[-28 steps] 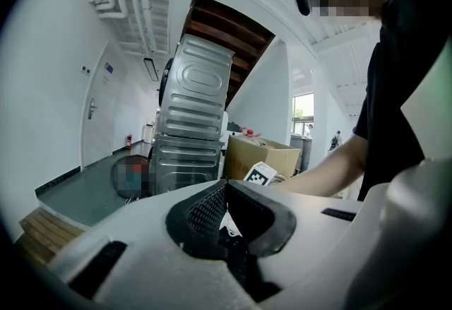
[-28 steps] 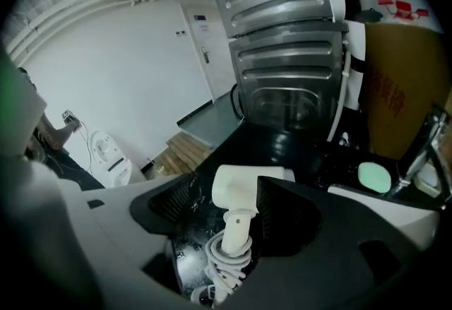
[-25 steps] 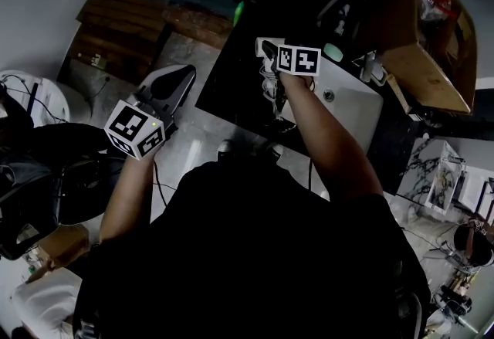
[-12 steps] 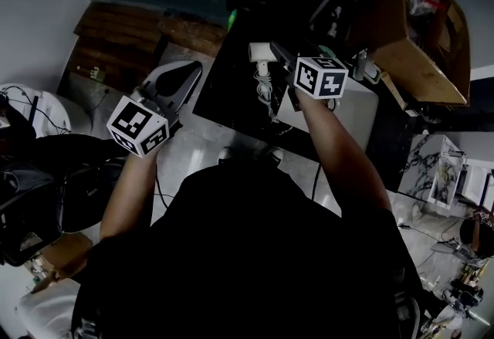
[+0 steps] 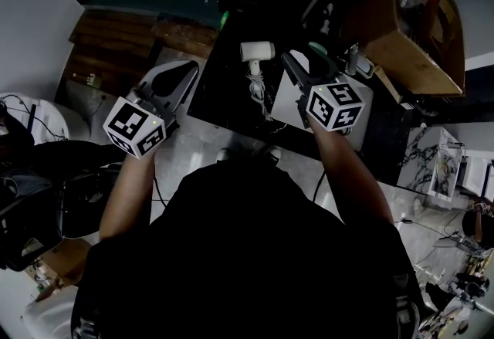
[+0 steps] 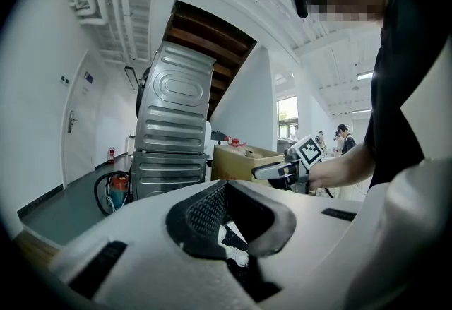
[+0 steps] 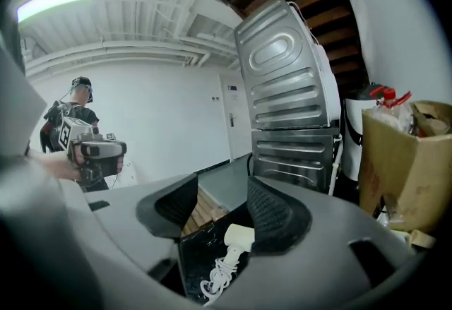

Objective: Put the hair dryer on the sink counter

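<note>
The likeliest trouble sits in the middle of the head view. The hair dryer lies on the dark worktop, upper centre of the frame. Its coiled cord trails down toward the worktop's near edge, just beside the white sink. If either gripper sweeps low across that spot, a jaw tip could hook a loop of the cord and drag the dryer toward the edge or into the sink. The coil also looks loose, so by its own weight it may slide off the near edge and tug the handle after it. The right gripper is the nearer threat, since it hangs just right of the cord.

The left gripper hovers at centre left, off the worktop's left corner and well apart from the dryer. Its own view shows the jaws standing apart with nothing pressed between the pads. Only a small white shape shows far off through the gap.

The right gripper is over the sink at centre right. Its jaws have just been closing and stand partly open, with no thing between them. In its own view the dryer and cord show through the gap, lying on the worktop beyond, untouched.
</note>
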Demonstrator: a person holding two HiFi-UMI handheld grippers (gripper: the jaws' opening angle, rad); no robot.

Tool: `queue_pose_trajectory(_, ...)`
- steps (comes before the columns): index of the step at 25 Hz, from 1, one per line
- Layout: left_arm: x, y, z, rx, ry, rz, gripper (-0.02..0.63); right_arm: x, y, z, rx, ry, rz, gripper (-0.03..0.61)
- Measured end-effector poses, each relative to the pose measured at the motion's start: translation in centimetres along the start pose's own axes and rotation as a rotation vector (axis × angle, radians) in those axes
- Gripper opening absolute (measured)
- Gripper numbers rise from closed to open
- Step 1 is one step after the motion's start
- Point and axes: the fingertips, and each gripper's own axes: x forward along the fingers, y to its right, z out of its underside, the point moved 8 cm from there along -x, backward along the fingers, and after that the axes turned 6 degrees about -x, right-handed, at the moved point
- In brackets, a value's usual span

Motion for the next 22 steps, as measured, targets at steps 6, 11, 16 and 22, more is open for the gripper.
queue_pose_trajectory(6,0.4,0.6,-0.3,0.004,-0.001,0.012,0.015,-3.1,-1.2,0.1,-0.081,0.084,-0.006,0.193)
queue_pose_trajectory(11,0.6,0.7,-0.3,-0.003,-0.007,0.015,0.015,-5.4,-1.3,1.0,-0.138,0.144,0.036,0.125)
queue_pose_trajectory(16,0.8,0.8,-0.4,-0.002,-0.006,0.016,0.015,-6.8,-1.3,2.2,-0.174,0.142,0.052,0.073)
queue_pose_trajectory(22,0.8,0.7,-0.2,-0.005,-0.014,0.009,0.015,-7.4,-0.4,3.1,-0.177,0.128,0.079,0.032)
